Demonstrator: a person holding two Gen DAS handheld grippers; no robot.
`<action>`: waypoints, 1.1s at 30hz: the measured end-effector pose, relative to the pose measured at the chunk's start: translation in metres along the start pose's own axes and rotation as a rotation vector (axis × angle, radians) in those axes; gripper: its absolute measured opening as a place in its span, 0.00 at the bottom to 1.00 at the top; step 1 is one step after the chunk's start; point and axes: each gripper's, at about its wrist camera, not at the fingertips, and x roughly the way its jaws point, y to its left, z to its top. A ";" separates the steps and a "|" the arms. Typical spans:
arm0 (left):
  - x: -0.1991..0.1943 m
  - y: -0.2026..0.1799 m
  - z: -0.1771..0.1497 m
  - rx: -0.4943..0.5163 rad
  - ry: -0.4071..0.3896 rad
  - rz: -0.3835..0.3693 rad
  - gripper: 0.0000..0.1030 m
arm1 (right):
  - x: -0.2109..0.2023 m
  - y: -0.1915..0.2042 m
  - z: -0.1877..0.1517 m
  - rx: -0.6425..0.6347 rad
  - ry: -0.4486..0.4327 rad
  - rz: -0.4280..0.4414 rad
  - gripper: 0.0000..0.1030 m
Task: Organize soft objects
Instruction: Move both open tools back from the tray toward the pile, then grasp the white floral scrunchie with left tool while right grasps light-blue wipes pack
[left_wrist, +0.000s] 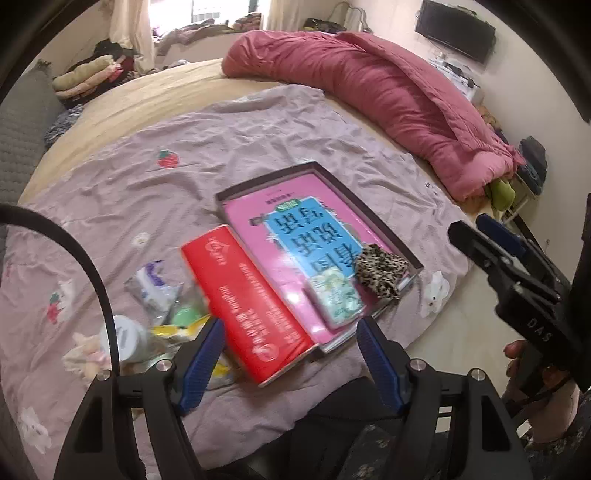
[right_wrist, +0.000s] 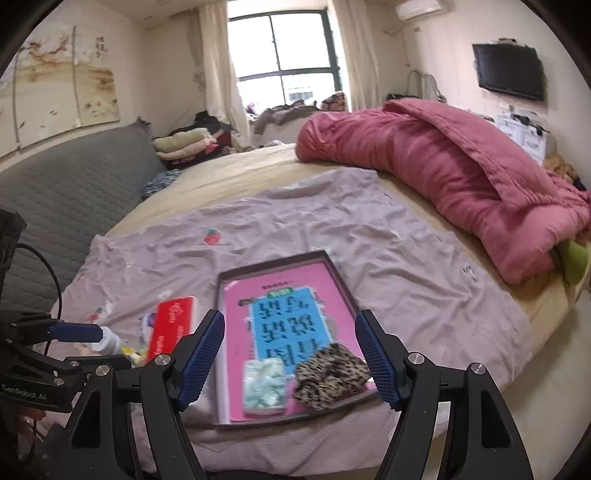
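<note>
A dark tray (left_wrist: 376, 210) (right_wrist: 343, 277) lies on the mauve sheet and holds a pink book (left_wrist: 258, 214) (right_wrist: 236, 306), a leopard-print cloth (left_wrist: 380, 271) (right_wrist: 332, 373) and a green-white tissue pack (left_wrist: 338, 297) (right_wrist: 264, 384). A red pack (left_wrist: 243, 299) (right_wrist: 171, 325) leans at the tray's left edge. My left gripper (left_wrist: 290, 354) is open and empty, just short of the red pack. My right gripper (right_wrist: 290, 354) is open and empty above the tray's near end; it also shows at the right of the left wrist view (left_wrist: 480, 236).
Small packets and a white bottle (left_wrist: 127, 338) lie left of the red pack. A rolled pink duvet (left_wrist: 388, 99) (right_wrist: 443, 166) lies along the far right of the bed. Folded clothes (right_wrist: 184, 146) and a grey headboard (right_wrist: 66, 199) are at the left. The bed edge is near me.
</note>
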 end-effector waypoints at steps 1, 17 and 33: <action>-0.005 0.006 -0.002 -0.006 -0.007 0.007 0.71 | -0.002 0.006 0.002 -0.009 -0.001 0.008 0.72; -0.054 0.101 -0.045 -0.158 -0.064 0.050 0.71 | -0.018 0.092 0.024 -0.133 -0.033 0.088 0.72; -0.073 0.208 -0.088 -0.398 -0.072 0.121 0.72 | -0.008 0.160 0.001 -0.252 0.020 0.186 0.73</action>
